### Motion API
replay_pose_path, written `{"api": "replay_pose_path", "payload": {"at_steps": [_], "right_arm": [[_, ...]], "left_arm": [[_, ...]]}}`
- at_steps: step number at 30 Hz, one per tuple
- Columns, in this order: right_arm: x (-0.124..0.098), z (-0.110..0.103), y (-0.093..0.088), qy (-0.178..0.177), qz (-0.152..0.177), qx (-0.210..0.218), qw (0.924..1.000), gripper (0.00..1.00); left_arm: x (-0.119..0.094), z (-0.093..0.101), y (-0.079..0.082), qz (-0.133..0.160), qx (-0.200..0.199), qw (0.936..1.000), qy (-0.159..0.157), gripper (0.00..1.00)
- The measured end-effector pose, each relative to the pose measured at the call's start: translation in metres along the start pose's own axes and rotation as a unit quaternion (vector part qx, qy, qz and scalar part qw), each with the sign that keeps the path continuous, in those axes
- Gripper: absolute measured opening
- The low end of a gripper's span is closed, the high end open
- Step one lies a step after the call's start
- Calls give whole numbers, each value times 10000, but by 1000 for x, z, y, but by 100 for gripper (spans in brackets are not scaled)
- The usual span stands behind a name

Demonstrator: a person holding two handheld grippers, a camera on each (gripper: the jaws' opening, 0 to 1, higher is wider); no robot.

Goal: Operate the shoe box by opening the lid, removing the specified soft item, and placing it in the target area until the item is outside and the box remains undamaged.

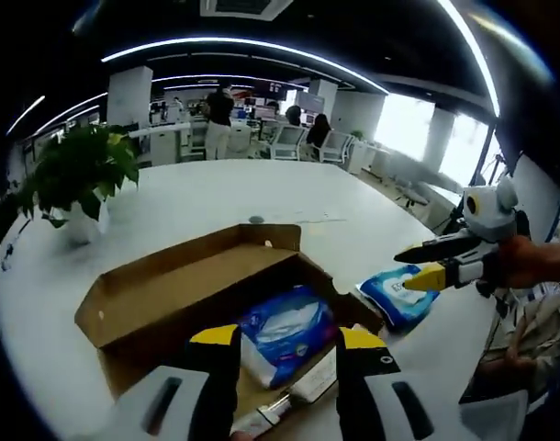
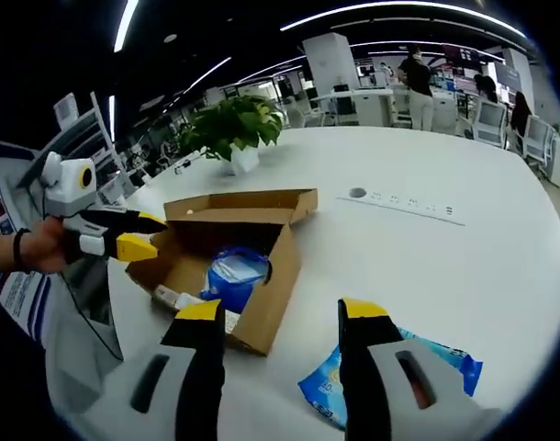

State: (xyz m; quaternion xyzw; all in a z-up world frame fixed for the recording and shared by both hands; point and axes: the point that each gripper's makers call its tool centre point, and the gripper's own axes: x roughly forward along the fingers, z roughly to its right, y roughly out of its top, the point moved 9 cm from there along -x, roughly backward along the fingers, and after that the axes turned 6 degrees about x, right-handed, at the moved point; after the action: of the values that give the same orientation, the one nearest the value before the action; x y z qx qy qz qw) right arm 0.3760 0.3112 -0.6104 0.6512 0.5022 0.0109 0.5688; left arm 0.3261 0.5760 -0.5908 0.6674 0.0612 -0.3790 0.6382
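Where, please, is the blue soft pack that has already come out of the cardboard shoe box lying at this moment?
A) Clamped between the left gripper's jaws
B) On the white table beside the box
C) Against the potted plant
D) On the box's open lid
B: the blue soft pack lies flat on the white table next to the open shoe box, apart from it, while a second blue pack sits inside.

— what's the surface?
— a big white table [image 1: 216,197], glossy enough to catch the ceiling lights.
— and directly on it?
— an open cardboard box [image 1: 161,294], a blue soft pack [image 1: 397,296] lying just beside the box, a potted plant [image 1: 78,179] in a white pot near the far edge, and a flush power strip [image 2: 404,203].
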Motion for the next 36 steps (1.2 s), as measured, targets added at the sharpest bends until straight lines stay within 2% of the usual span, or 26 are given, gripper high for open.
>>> {"api": "replay_pose_path", "payload": {"at_steps": [5,13,27,32,36], "right_arm": [[21,-20,5,163,-104,-149,9997,46],[40,-37,8,319,-223,-277,9989,46],[51,-37,12,345,-365,-381,9980,46],[60,-37,16,442,-476,-466,9968,48],[70,-38,20,496,-663,-689,9942,49]], "left_arm": [[-17,-20,-14,-14,-213,9996,192,42],[-33,-35,-30,-20,-390,9986,369,41],[-29,-40,-31,18,-497,9982,340,41],[-31,-43,-33,59,-565,9978,356,41],[-36,-46,-39,74,-621,9973,383,41]]}}
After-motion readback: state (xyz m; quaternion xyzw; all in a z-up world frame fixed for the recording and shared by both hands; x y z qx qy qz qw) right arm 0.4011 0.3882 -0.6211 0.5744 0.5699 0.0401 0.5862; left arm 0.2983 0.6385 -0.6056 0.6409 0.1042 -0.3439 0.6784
